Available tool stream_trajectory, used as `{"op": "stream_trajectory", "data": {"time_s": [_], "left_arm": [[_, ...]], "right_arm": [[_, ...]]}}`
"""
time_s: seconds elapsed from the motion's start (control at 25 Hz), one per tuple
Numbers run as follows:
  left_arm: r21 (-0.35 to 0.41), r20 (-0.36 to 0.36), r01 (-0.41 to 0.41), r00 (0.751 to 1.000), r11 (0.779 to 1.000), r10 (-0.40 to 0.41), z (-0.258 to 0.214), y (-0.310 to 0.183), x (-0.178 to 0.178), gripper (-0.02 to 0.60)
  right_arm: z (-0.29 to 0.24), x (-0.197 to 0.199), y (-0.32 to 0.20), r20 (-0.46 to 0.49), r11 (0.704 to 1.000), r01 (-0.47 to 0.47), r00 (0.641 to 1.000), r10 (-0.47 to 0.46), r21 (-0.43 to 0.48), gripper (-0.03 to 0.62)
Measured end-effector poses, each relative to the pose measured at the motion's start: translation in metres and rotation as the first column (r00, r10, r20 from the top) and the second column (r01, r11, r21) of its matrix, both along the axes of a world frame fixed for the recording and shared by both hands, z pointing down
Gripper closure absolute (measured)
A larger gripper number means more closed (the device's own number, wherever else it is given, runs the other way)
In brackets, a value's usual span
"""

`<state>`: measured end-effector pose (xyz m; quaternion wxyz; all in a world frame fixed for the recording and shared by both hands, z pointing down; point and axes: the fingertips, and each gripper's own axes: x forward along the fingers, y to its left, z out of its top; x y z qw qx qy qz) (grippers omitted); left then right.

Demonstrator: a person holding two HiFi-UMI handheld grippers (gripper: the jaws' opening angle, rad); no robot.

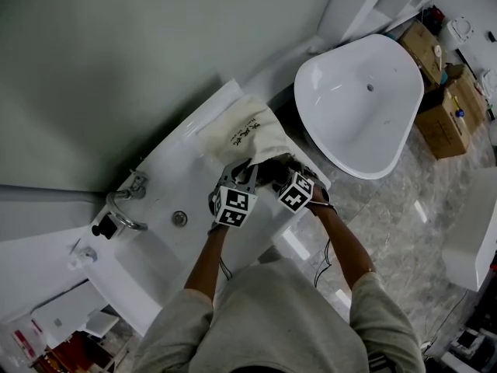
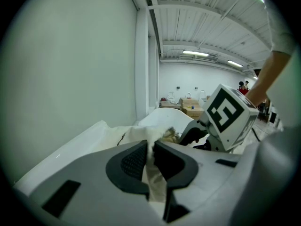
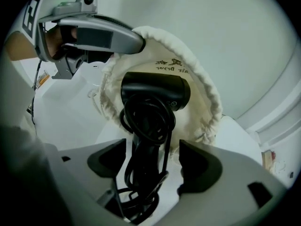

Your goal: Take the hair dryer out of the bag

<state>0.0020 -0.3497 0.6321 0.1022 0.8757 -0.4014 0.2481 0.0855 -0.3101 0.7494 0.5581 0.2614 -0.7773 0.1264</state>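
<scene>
While the drawstring bag's (image 3: 200, 95) rim is pinched by the left gripper's (image 2: 150, 150) closed jaws, the black hair dryer's (image 3: 155, 91) handle is flanked by the right gripper's (image 3: 153, 160) spread jaws.

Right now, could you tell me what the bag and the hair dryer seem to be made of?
The bag: cream woven cloth, probably cotton; matte, wrinkled, gathered drawstring rim.
The hair dryer: likely black plastic, smooth with a faint sheen; its coiled cord looks rubbery.

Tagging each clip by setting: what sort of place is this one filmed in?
Probably a bathroom-fixture showroom or storeroom, not a home bathroom: a white bathtub with a faucet, a second loose tub standing on the marbled floor, and cardboard boxes beside it.
</scene>
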Motion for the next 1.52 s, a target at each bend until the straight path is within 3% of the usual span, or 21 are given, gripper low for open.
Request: {"op": "stream_trajectory", "data": {"time_s": [0.2,0.52,0.76,1.2,1.52], "left_arm": [[0.004,0.002,-0.010,1.000,1.000,0.010,0.000,0.001,0.002,0.537],[0.004,0.004,-0.024,1.000,1.000,0.024,0.000,0.004,0.003,0.537],[0.003,0.006,-0.033,0.999,0.999,0.033,-0.001,0.004,0.006,0.537],[-0.007,0.002,-0.013,1.000,1.000,0.013,0.003,0.001,0.002,0.537],[-0.010,0.027,0.001,1.000,1.000,-0.001,0.009,-0.001,-0.008,0.537]], "right_arm": [[-0.003,-0.006,-0.004,0.032,1.000,-0.015,0.999,0.015,-0.025,0.230],[0.008,-0.022,-0.011,-0.046,0.989,0.090,0.994,-0.096,-0.118,0.202],[0.014,-0.023,-0.010,0.004,0.972,0.106,0.994,-0.107,-0.211,0.203],[0.011,-0.031,-0.003,0.025,0.959,0.204,0.979,-0.203,-0.197,0.293],[0.001,-0.031,0.000,0.032,0.959,0.231,0.973,-0.229,-0.166,0.307]]}}
